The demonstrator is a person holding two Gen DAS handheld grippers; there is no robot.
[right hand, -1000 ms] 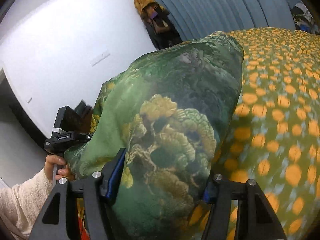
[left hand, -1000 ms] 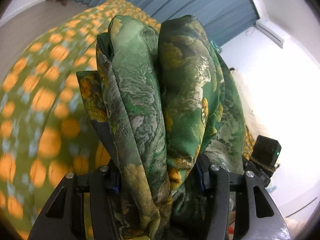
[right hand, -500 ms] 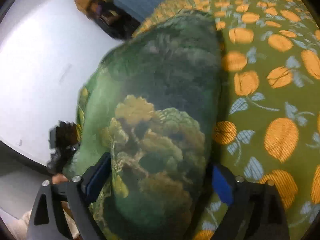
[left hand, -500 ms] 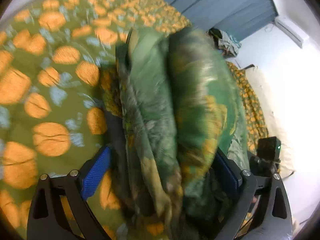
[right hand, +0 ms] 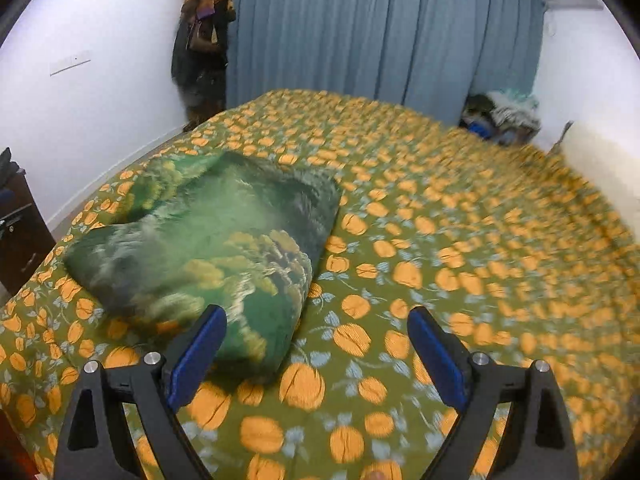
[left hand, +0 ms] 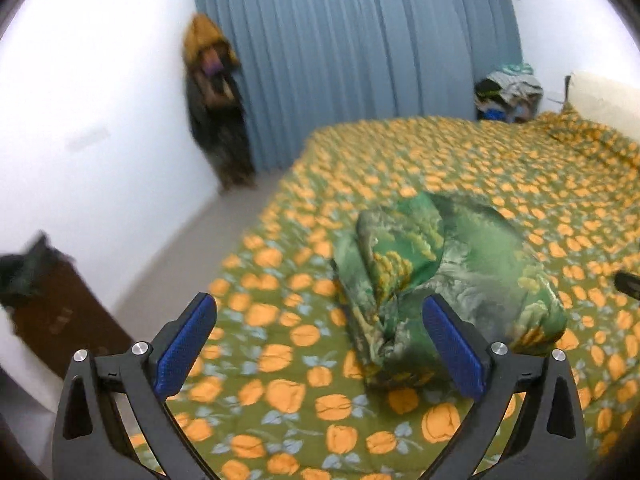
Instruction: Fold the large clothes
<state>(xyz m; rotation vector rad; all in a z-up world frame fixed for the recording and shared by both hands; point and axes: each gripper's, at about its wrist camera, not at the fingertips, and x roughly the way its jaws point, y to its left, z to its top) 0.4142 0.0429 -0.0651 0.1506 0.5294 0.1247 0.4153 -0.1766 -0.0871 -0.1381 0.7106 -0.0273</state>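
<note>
The bed (right hand: 460, 240), under its green cover printed with orange fruit, fills most of what I see; its near left corner drops off toward a strip of pale floor (left hand: 192, 256) along the white wall (left hand: 80, 140), where a dark wooden cabinet (left hand: 56, 320) stands close to that corner. Blue curtains (right hand: 360, 32) hang behind the far edge, dark clothes hang (right hand: 200, 40) in the corner beside them, and a heap of laundry (right hand: 504, 116) sits past the far right of the bed. To the right of the bundle the cover lies broad and flat. The folded green garment (right hand: 208, 240) lies on the bed near that left corner, a thick, rounded bundle. My left gripper (left hand: 320, 344) is spread wide with nothing between its blue pads (left hand: 184, 344); the bundle sits just ahead and to the right, its near end partly behind the right-hand pad. My right gripper (right hand: 316, 352) is equally wide and holds nothing; the bundle lies ahead to the left, its near corner just behind the left-hand pad (right hand: 196, 360), though I cannot tell whether they touch.
</note>
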